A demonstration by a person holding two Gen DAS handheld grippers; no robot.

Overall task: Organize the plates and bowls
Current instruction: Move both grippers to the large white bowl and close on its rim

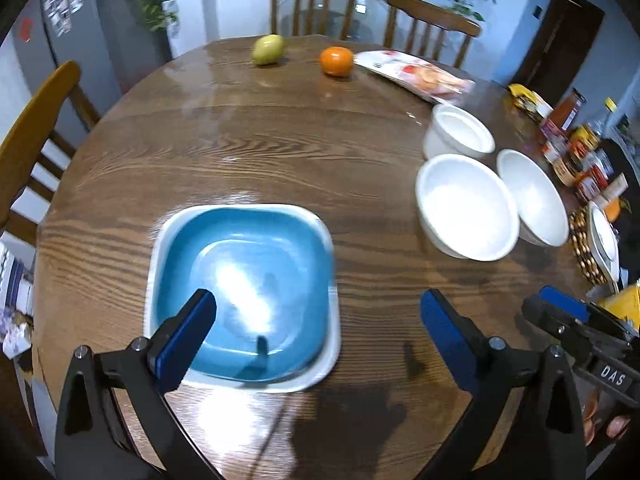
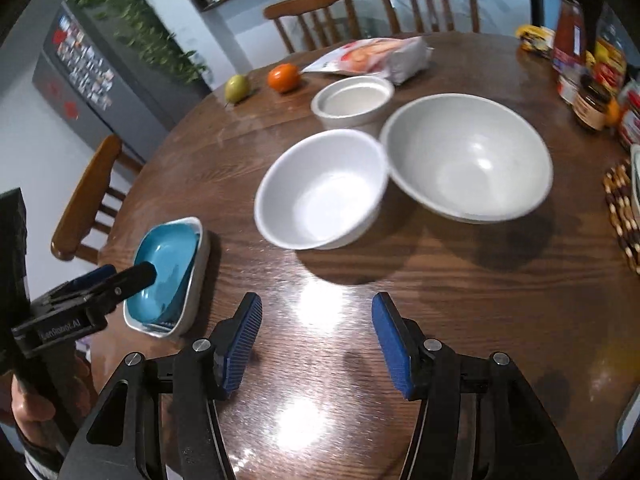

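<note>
A square blue bowl with a white rim sits on the round wooden table; it also shows in the right wrist view. My left gripper is open just above its near edge, its left fingertip over the bowl. Three white bowls stand to the right: a medium one, a large one and a small straight-sided one. They also show in the left wrist view: medium, large, small. My right gripper is open and empty over bare table, short of the medium bowl.
A green fruit, an orange and a snack bag lie at the far edge. Jars and bottles crowd the right side, with a beaded trivet. Wooden chairs surround the table.
</note>
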